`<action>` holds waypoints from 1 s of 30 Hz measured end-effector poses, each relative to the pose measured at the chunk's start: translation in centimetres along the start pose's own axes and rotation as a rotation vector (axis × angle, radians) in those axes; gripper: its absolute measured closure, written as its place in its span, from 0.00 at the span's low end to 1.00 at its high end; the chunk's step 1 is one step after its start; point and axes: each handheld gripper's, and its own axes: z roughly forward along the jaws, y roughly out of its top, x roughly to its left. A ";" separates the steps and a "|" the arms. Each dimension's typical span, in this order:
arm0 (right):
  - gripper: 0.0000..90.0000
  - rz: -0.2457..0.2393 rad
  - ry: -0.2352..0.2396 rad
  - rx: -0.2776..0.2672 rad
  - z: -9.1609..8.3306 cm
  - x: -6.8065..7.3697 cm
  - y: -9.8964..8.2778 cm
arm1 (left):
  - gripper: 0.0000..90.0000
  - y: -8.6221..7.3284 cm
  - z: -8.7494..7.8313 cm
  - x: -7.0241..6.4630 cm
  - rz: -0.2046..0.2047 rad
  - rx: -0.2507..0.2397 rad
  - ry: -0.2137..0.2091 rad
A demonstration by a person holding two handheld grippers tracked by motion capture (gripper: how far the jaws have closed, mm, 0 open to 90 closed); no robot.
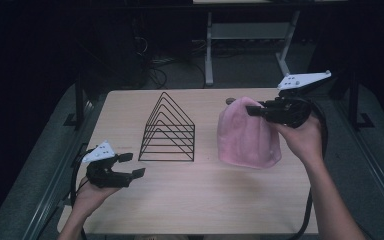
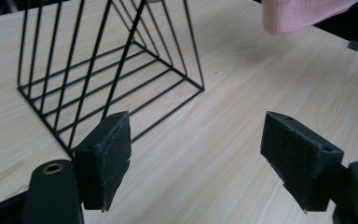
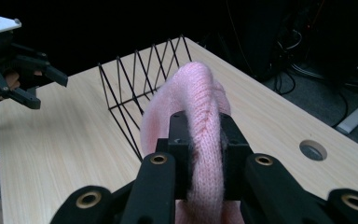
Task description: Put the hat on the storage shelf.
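Observation:
A pink knitted hat point(image 1: 247, 135) hangs from my right gripper point(image 1: 252, 110), which is shut on its top fold; its lower edge looks to touch the wooden table point(image 1: 200, 195). In the right gripper view the pink knit point(image 3: 205, 135) is pinched between the two black jaws, my right gripper point(image 3: 205, 140) pointing toward the rack. A black wire rack point(image 1: 168, 131) of nested triangles stands at the table's middle. My left gripper point(image 1: 131, 165) sits at the front left, open with nothing between its pads point(image 2: 109, 154). In the left gripper view the wire rack point(image 2: 107, 70) stands just ahead.
A round cable hole point(image 3: 313, 150) is cut in the tabletop near the far edge behind the hat. White table legs point(image 1: 209, 50) and cables stand on the dark floor beyond. A dark frame runs along both sides of the table.

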 end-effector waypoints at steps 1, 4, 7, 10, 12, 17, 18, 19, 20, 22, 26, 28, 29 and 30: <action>0.87 -0.006 0.005 -0.005 0.1 0.2 0.5 | 0.27 0.5 0.2 -0.1 0.009 0.005 -0.017; 0.87 -0.018 0.012 -0.009 0.3 0.5 1.3 | 0.27 1.1 0.5 -0.4 0.030 0.014 -0.029; 0.87 -0.027 0.018 -0.010 0.4 0.7 1.8 | 0.27 1.5 0.6 -0.5 0.036 0.014 -0.039; 0.87 -0.036 0.029 -0.020 0.5 1.1 2.5 | 0.27 2.3 0.8 -0.7 0.048 0.011 -0.053; 0.87 -0.044 0.041 -0.024 0.6 1.3 3.0 | 0.27 2.9 0.9 -0.9 0.054 0.001 -0.062; 0.87 -0.062 0.058 -0.038 0.8 2.0 4.2 | 0.27 4.3 1.2 -1.4 0.083 -0.005 -0.083; 0.87 -0.066 0.061 -0.039 0.8 2.2 4.4 | 0.27 4.7 1.4 -1.5 0.091 -0.003 -0.090; 0.87 -0.070 0.065 -0.041 0.9 2.3 4.7 | 0.27 4.8 1.5 -1.6 0.091 -0.004 -0.095; 0.87 -0.073 0.070 -0.041 0.9 2.4 4.8 | 0.27 5.1 1.7 -1.6 0.096 -0.001 -0.102; 0.87 -0.083 0.077 -0.042 1.1 2.7 5.3 | 0.27 5.5 1.9 -1.6 0.101 0.000 -0.111; 0.87 -0.094 0.086 -0.047 1.5 3.0 6.0 | 0.27 6.3 2.5 -1.9 0.105 -0.003 -0.134; 0.87 -0.098 0.093 -0.050 1.6 3.2 6.2 | 0.27 6.9 2.9 -2.1 0.113 0.000 -0.145; 0.87 -0.098 0.093 -0.050 1.6 3.2 6.2 | 0.27 6.9 2.9 -2.1 0.113 0.000 -0.145; 0.87 -0.103 0.100 -0.051 1.9 3.4 6.6 | 0.27 7.3 3.1 -2.2 0.114 -0.003 -0.154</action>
